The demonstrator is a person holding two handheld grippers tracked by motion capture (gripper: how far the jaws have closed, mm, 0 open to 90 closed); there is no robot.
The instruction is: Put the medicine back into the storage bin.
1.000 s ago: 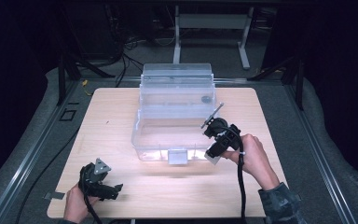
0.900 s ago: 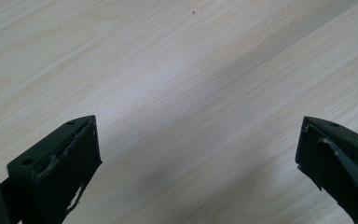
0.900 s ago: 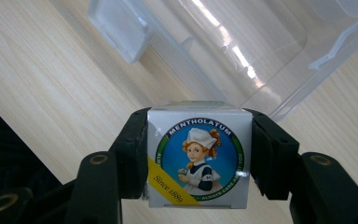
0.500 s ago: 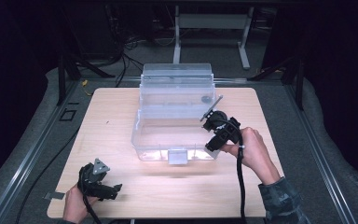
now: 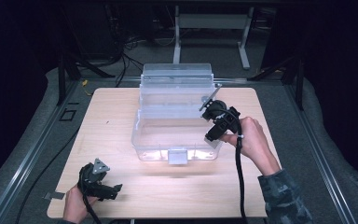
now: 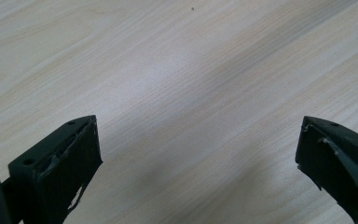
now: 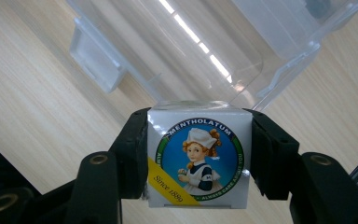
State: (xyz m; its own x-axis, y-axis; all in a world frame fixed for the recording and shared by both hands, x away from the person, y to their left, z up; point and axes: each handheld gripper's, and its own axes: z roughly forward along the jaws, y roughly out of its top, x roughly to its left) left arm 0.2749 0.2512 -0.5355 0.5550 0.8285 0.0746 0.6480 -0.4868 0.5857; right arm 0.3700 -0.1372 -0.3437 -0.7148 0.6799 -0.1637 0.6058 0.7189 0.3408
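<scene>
Mentholatum box (image 7: 198, 158), a small white carton of glossy cardboard, is being gripped between the 2 black jaws of the right gripper (image 7: 198, 156). Its printed face is being turned toward the right gripper's camera, upright in that view, with a round blue emblem, a figure in a white cap, and a yellow band reading "Since 1889". No long axis can be told, since a roughly square face is all that is being shown. 1 black pad (image 7: 133, 154) is being pressed flat against the carton's left side and the other against its right side, so the jaws are being held about half closed on the carton.

In the high view, the right gripper (image 5: 220, 122) is being held in the person's right hand (image 5: 248, 139) at the right edge of a clear plastic bin (image 5: 177, 116), above the table. The bin is rectangular, transparent and smooth, with its hinged lid (image 5: 177, 74) being stood open at the far side and a small latch tab (image 5: 177, 156) on the near wall.

At the near left corner of the pale wood-grain table (image 5: 112, 121), the left gripper (image 5: 98, 179) is being held low by the left hand (image 5: 77, 205). In the left gripper view, its 2 jaws are being kept wide apart over bare wood (image 6: 191, 93), with nothing between them.
</scene>
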